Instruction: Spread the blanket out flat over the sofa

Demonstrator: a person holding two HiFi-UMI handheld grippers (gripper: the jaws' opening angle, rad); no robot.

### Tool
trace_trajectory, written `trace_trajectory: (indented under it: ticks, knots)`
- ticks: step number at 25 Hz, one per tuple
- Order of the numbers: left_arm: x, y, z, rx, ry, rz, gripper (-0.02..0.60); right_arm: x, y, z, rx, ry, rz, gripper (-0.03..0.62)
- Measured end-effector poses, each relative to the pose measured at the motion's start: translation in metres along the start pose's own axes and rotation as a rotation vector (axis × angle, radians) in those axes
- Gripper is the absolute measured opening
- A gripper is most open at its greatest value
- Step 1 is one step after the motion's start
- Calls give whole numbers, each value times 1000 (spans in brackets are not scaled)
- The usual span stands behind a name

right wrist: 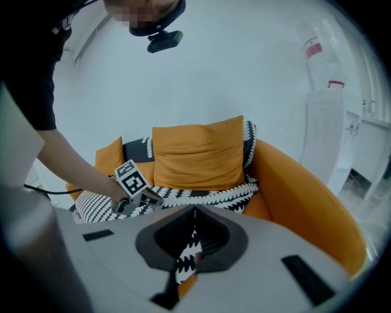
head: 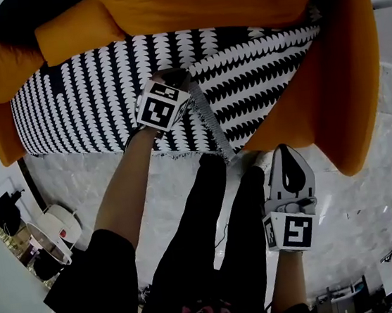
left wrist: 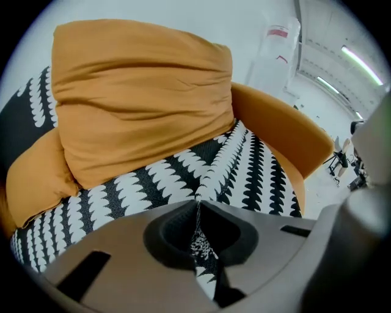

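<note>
A black-and-white patterned blanket (head: 89,94) lies over the seat of an orange sofa (head: 348,98), smooth on the left and rumpled into a ridge near the middle. My left gripper (head: 176,82) is down on that ridge. In the left gripper view its jaws (left wrist: 197,205) are shut with a pinch of blanket (left wrist: 201,244) between them. My right gripper (head: 285,150) hangs off the sofa's front right edge. In the right gripper view (right wrist: 195,211) it is shut too, with patterned blanket edge (right wrist: 183,266) in its gap. A raised strip of blanket (head: 213,125) runs between the two grippers.
A large orange back cushion (head: 219,0) and two smaller orange cushions (head: 74,32) rest against the sofa's back. The person's legs (head: 214,214) stand on pale marble floor (head: 370,187) before the sofa. Small objects (head: 56,229) sit at lower left; a white appliance (right wrist: 327,134) stands to the right.
</note>
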State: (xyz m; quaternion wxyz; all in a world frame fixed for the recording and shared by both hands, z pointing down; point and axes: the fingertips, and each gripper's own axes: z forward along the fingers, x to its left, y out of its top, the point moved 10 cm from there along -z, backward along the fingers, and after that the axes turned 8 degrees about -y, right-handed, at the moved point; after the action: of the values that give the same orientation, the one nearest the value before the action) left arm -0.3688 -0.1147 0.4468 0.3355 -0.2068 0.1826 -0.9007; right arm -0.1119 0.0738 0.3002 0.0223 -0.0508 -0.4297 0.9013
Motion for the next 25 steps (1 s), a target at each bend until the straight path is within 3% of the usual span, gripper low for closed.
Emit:
trace_trajectory:
  ticks: [5,12,18,25]
  knots:
    - [-27,9,-22,-32,2,42,23,-7,2,-20,-38,-30,22,20]
    - [-78,15,0,-21,-50,110,23,-41,-22,-35,-63,-114,85,21]
    - [-149,35,7,-16,-124,219,23,-65,-33,-77,-86,-195,143,21]
    - [-219,57,30,-27,-185,251,23,-112,-48,-108,-110,-266,196,21]
